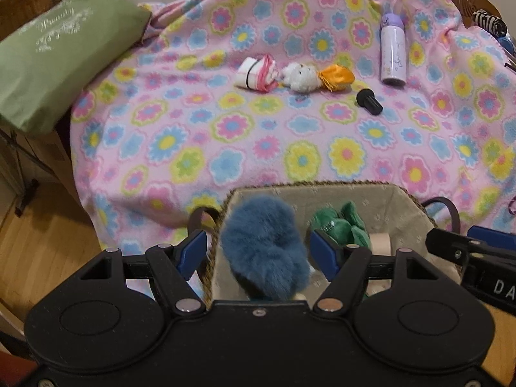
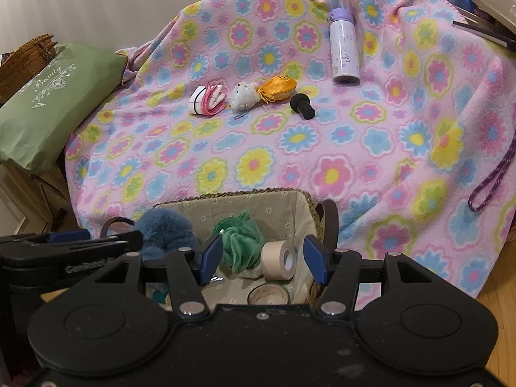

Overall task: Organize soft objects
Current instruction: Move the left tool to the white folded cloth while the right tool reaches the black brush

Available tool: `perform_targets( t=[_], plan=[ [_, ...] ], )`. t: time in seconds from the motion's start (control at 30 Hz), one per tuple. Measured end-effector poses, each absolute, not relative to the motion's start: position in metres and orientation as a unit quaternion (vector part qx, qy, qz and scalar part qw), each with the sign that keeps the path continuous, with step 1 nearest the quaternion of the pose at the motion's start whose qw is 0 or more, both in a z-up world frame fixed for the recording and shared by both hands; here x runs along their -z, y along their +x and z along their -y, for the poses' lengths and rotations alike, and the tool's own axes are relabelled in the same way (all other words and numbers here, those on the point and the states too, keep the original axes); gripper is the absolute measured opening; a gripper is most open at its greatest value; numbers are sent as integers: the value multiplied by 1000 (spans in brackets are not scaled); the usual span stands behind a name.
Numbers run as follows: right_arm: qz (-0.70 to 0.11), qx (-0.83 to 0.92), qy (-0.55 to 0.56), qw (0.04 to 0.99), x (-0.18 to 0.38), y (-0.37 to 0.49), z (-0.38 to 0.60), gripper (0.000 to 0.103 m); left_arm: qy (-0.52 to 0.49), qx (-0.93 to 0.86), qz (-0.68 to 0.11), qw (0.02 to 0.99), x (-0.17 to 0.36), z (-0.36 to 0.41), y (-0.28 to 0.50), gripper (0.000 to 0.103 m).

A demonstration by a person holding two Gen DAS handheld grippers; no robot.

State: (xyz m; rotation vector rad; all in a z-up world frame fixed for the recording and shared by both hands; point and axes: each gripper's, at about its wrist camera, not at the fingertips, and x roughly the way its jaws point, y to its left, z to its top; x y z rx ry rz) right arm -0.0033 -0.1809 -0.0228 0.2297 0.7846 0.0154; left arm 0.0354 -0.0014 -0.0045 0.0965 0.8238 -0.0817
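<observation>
- Two soft things already lie in the lined basket (image 2: 290,204): a blue fluffy plush (image 1: 262,245) against its left wall and a green plush (image 2: 240,242) toward the middle.
- Beside the green plush in the basket stands a beige tape roll (image 2: 279,259), with a second tape roll (image 2: 269,293) lying flat nearer the camera.
- The left gripper (image 1: 258,251) hangs over the basket with the blue fluffy plush between its blue pads (image 1: 324,251); the fur fills most of the gap, but a sliver shows on each side, so the jaws seem to stand apart rather than pinching it.
- The right gripper (image 2: 262,259) hovers over the basket's right half, its jaws apart and opening, with the green plush and the beige tape roll seen below the gap and nothing pressed by the pads.
- Farther back on the flowered blanket (image 1: 290,135) lies a row of small things: a white and pink pouch (image 1: 256,74), a white plush toy (image 1: 301,77) touching it, and an orange satin pouch (image 1: 335,79) at the toy's other side.
- A black cylinder (image 1: 369,101) lies just right of the orange pouch, and a lilac bottle (image 1: 392,51) lies on its side beyond it.
- A green cushion (image 1: 58,51) sits off the blanket's left edge, against a wicker piece.
</observation>
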Motion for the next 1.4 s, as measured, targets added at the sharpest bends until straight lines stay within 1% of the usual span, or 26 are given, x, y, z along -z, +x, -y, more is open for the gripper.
perform_targets(
  t=[0.33, 0.6, 0.7, 0.97, 1.4],
  plan=[
    [-383, -2, 97, 919, 14, 46, 191, 58, 64, 42, -397, 915, -4, 1, 75, 68],
    [-392, 6, 88, 916, 14, 96, 199, 59, 72, 40, -412, 908, 1, 2, 119, 68],
    [-397, 8, 86, 914, 17, 117, 200, 59, 75, 40, -422, 903, 7, 3, 137, 70],
    [-410, 19, 77, 909, 31, 168, 203, 61, 89, 38, -436, 895, 22, 4, 185, 70],
    [-424, 42, 61, 903, 54, 248, 217, 62, 99, 32, -427, 898, 35, 5, 269, 71]
  ],
)
